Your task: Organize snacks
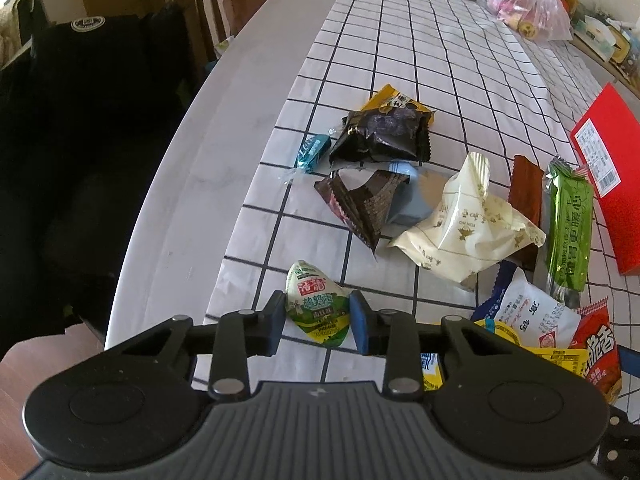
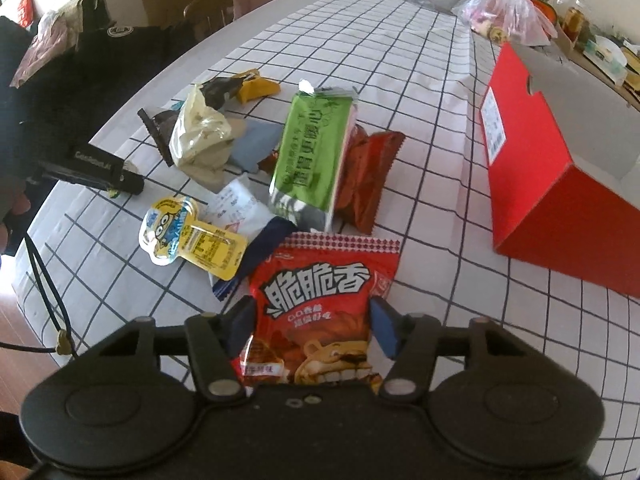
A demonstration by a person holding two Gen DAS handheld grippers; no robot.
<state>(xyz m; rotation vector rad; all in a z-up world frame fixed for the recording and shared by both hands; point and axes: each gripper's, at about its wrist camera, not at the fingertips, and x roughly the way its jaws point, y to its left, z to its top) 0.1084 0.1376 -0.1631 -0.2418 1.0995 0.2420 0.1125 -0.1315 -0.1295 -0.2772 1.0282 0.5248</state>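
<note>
The left gripper (image 1: 318,318) has its blue pads pressed to both sides of a small green-and-white pouch (image 1: 318,308), which lies near the table's (image 1: 192,184) left edge; the pouch's lower tip hides behind the jaws. The right gripper (image 2: 310,326) is clamped on a red packet (image 2: 320,312) at its two sides; the packet's bottom edge is cut off by the gripper body.

The other snacks lie in a loose heap on the checked cloth (image 1: 400,60) toward the middle of the table. A cream bag (image 1: 468,224) covers part of a grey-blue packet (image 1: 408,200) and a brown bar (image 1: 526,196). A dark brown wrapper (image 1: 360,204) sits just beside it, and a black packet (image 1: 380,136) overlaps a yellow one (image 1: 394,100), of which only the top shows. A teal candy (image 1: 314,152) lies just left of the black packet. A green bar (image 1: 568,224) lies between the heap and a red box (image 2: 560,184) near the table's right edge; the box stands open, its inside mostly out of sight. In the right view the green bar overlaps an orange-red packet (image 2: 368,176). A yellow jelly cup (image 2: 188,232) and a white sachet (image 2: 236,208) touch each other, with a dark blue wrapper (image 2: 260,252) half under the red packet.

At the far end, a pink plastic bag (image 1: 528,8) is too blurred to tell its contents.
</note>
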